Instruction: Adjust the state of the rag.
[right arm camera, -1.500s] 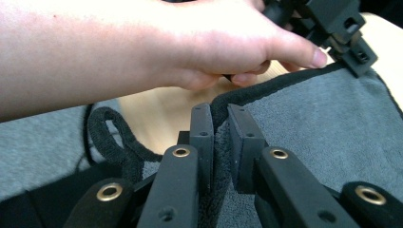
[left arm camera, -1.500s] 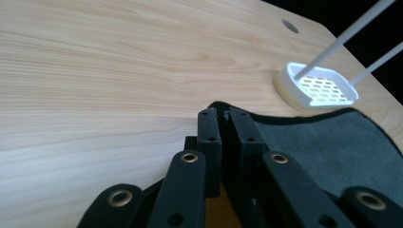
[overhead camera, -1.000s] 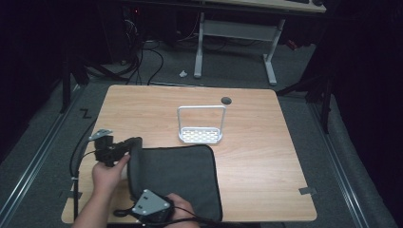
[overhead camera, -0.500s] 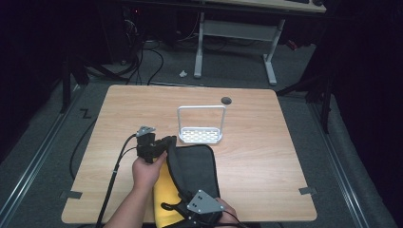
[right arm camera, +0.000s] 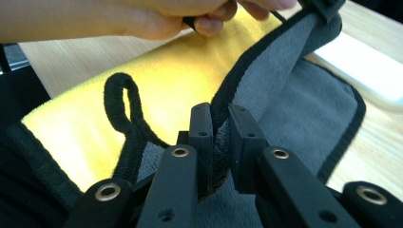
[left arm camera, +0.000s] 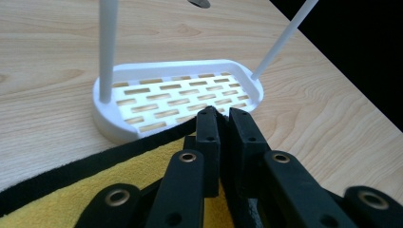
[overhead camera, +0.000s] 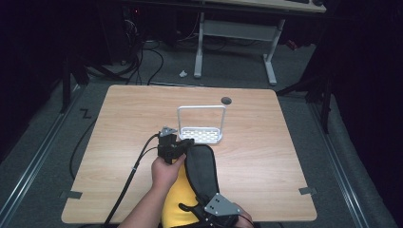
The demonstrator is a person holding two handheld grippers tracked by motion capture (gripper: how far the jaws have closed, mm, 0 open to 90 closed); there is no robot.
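A cloth, grey on one face and yellow on the other with black edging, lies at the table's front middle, half turned over. My left gripper is shut on its far edge, just short of the white slotted rack. In the left gripper view the jaws pinch the black hem above the yellow face, with the rack right ahead. At the table's front edge my right gripper is shut on the near hem. The right gripper view has its jaws clamped on the grey fold.
The rack has a tall white hoop handle. A round dark hole sits in the wooden table behind it. A black hanging loop is sewn on the cloth's hem. The left hand hovers over the yellow face.
My left gripper has swung right from the table's left toward the rack, pulling the cloth's edge over and baring the yellow face. The right gripper shifted right along the front edge.
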